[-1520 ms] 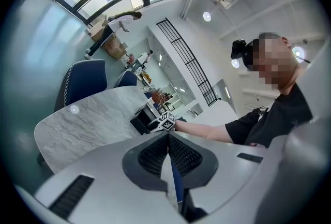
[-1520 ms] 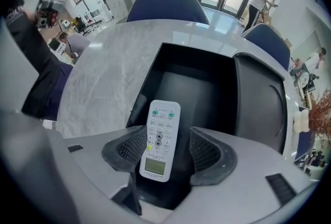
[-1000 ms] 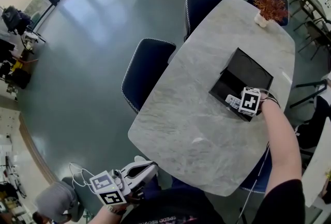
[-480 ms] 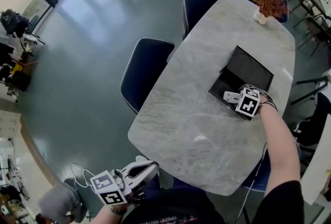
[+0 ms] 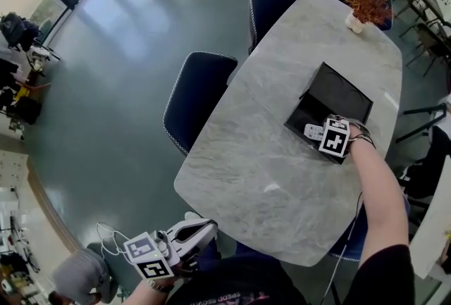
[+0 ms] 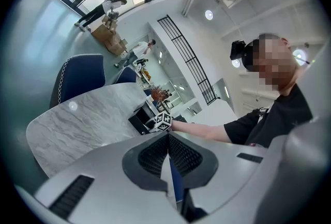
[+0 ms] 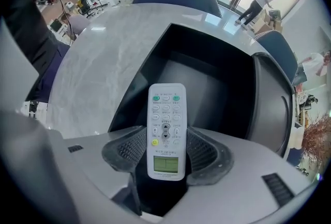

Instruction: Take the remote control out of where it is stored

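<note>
The right gripper [image 5: 323, 134] is pinching the remote control [image 7: 166, 124] between its two pads, which press the white body's long edges from either side. The remote's long axis runs straight along the jaws. Its display end sits back between the pads, and its button end sticks out forward over the dark hollow of the black box [image 5: 335, 94]. That box stands open on the right side of the grey marble table [image 5: 261, 156], and the gripper works at the box's near edge. In the head view the remote shows as a small white bar just left of the gripper's marker cube, within the box's outline. Whether its far tip rests on the box floor or hangs free of it cannot be told. Because the remote lies in line with the tool and its free end is inside the box's walls, the coming move probably depends on drawing it up and back toward the person. The tip must not catch the near wall. The left gripper [image 5: 201, 229] is well apart from all this, low beside the person's body past the table's near edge. Its jaws are pressed together on nothing.
</note>
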### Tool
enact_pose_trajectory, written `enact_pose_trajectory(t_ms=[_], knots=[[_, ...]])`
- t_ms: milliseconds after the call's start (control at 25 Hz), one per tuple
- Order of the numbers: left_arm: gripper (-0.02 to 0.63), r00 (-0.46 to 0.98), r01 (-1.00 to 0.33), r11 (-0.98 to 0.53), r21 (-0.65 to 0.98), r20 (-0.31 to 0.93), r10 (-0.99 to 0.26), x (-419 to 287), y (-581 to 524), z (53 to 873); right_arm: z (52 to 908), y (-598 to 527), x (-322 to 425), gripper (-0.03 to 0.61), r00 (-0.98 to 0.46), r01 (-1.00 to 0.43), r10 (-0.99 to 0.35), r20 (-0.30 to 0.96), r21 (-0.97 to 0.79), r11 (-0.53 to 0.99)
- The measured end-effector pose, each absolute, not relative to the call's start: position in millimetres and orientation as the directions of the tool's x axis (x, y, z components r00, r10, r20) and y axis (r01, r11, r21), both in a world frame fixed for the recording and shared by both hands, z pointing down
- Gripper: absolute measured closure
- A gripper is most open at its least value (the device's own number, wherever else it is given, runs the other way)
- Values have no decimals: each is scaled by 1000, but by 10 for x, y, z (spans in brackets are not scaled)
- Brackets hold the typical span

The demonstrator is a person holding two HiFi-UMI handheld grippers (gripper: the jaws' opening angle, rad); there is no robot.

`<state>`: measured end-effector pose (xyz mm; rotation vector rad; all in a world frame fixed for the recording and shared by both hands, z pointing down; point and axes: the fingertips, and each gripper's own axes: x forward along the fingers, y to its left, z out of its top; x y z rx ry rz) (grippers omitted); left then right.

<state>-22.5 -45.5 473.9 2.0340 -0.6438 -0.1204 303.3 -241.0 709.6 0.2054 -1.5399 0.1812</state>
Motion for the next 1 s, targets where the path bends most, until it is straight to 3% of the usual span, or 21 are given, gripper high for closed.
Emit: enact_pose_trajectory(t_ms=[240, 760, 1000], knots=[[606, 857, -393, -395, 830, 174, -486, -258, -434, 4754, 7080, -2424, 3054, 334, -19, -322, -30, 999, 22, 946], [606, 875, -371, -421, 828, 160, -456, -224, -455, 4719, 6644, -2668, 3093, 334, -161, -630, -220, 962, 71, 773], [606, 898, -337, -451, 826, 138, -418, -194, -449, 4661, 6141, -2652, 2957, 334, -301, -783, -321, 898, -41, 620]])
